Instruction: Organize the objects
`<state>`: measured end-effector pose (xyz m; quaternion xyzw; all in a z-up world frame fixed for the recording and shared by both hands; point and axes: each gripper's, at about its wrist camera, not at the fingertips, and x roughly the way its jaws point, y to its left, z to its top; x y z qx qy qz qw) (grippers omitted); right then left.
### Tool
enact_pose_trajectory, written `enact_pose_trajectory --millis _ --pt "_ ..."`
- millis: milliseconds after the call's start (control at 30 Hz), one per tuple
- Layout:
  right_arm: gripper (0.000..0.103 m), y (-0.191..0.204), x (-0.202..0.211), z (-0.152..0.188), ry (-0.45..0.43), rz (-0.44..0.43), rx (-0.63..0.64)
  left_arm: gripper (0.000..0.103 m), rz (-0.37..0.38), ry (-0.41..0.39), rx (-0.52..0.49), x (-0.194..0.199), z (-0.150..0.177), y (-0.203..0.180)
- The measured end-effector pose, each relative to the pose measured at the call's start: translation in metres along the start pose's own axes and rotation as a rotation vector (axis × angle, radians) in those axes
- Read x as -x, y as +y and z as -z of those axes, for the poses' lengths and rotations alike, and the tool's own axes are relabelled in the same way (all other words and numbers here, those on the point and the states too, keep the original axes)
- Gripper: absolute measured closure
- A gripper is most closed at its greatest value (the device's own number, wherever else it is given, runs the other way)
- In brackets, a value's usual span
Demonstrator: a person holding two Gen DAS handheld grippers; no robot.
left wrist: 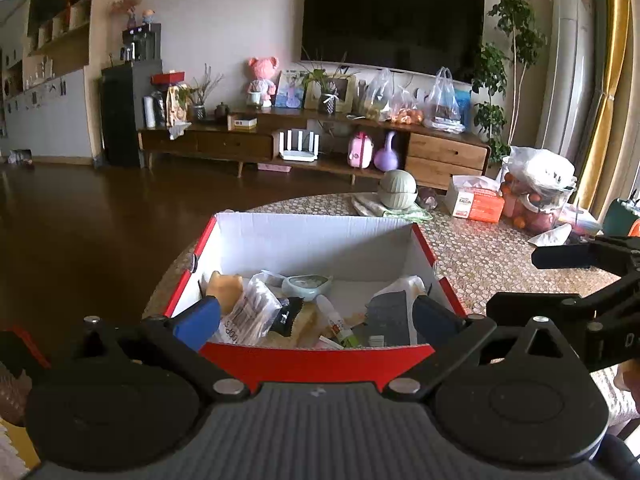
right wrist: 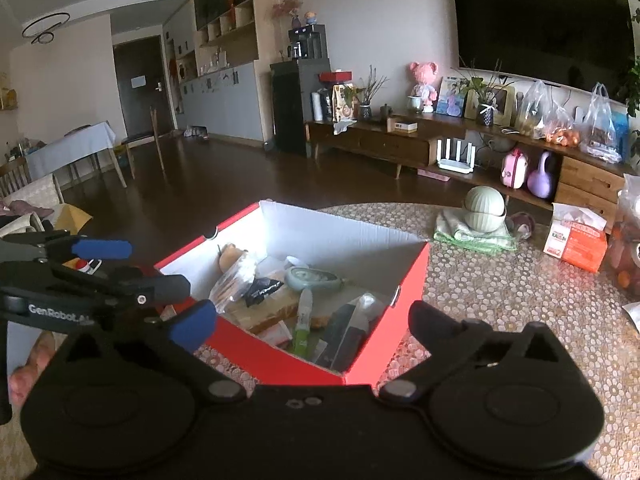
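Hovering over box (left wrist: 316, 236) on table (left wrist: 500, 256) — left gripper (left wrist: 316, 316) and right gripper (right wrist: 312, 320) both wide, empty. Items lie piled inside; next reach could snag box wall, possibly tipping bottle (right wrist: 302, 320).

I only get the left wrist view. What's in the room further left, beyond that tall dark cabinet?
Observer: A dining table with a white cloth.
Operator: Any way out of the room?
Observer: Yes, a dark door in the far wall.
Operator: Is the right gripper carrying something?
Observer: No. The right gripper has its fingers wide apart, with nothing between them, over the near corner of the box.
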<state>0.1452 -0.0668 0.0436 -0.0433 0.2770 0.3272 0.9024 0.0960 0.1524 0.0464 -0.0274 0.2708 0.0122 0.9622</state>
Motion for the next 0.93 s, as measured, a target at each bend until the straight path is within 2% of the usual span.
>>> enact_pose_trajectory --millis 100,233,667,933 --pt "0.0 -0.002 0.002 0.005 0.002 -0.012 -0.004 0.0 -0.002 -0.013 -0.001 0.007 0.003 -0.005" --pt "0.0 -0.005 0.006 0.008 0.001 -0.018 -0.017 0.0 -0.047 -0.026 -0.051 0.014 0.008 -0.017" --pt "0.0 -0.019 0.016 0.024 0.006 -0.023 -0.067 0.0 -0.046 -0.053 -0.051 0.028 0.016 -0.036" --pt "0.0 -0.028 0.023 0.035 0.012 -0.01 -0.085 0.0 -0.045 -0.04 -0.061 0.024 0.025 -0.042"
